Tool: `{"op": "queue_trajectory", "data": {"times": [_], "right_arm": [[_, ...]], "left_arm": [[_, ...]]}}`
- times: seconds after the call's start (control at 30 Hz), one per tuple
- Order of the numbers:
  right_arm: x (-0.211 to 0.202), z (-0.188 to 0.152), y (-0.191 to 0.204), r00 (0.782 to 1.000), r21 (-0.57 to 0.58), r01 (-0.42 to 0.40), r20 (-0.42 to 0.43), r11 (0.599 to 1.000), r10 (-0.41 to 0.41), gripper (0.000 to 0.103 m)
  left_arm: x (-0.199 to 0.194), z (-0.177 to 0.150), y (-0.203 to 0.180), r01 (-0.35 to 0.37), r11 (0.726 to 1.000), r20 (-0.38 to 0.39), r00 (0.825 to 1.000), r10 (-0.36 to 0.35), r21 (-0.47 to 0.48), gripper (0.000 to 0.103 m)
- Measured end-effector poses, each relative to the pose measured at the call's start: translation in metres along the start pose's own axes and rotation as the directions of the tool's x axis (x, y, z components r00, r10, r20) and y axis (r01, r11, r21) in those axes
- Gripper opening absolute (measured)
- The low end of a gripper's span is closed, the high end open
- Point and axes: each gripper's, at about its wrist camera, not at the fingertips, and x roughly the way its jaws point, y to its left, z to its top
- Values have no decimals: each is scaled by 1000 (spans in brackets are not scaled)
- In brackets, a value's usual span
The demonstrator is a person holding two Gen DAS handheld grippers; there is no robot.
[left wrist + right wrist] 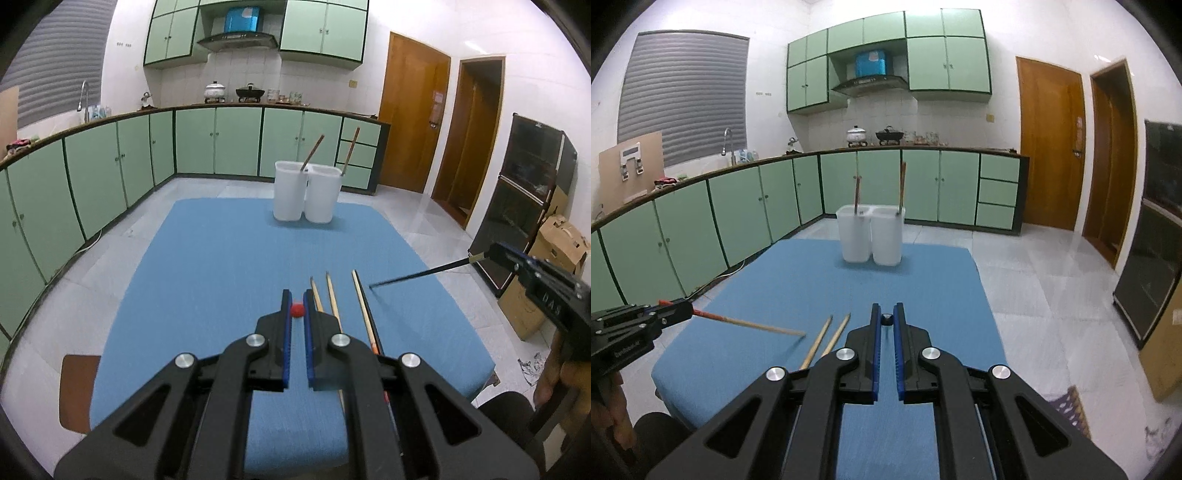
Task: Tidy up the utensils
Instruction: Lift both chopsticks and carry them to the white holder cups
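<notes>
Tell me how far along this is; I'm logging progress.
Done: one chopstick stands in each of the white bins. In hand: left gripper pinches a red-ended chopstick, right gripper a black chopstick. Left: at least three loose chopsticks on the blue table.

My left wrist view looks forward along its jaws, low and close over the near part of the blue surface, facing the two white bins straight ahead of the jaws and the green cabinets behind them. My right wrist view faces the same way from a little farther right, jaws again at bottom centre. Both share the surface, the bins and the kitchen wall. Each camera catches the other gripper: the right gripper right of my left jaws, the left gripper left of my right jaws.
</notes>
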Motion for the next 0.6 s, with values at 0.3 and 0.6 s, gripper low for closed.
{"op": "queue_trajectory", "data": {"times": [0.3, 0.6], "right_arm": [[26, 48, -5, 996, -53, -40, -83, 998, 35, 6], [52, 85, -14, 981, -45, -95, -173, 994, 86, 6]], "left_arm": [[14, 42, 6, 44, 998, -23, 999, -44, 39, 5], [29, 78, 19, 72, 996, -48, 996, -69, 45, 5]]}}
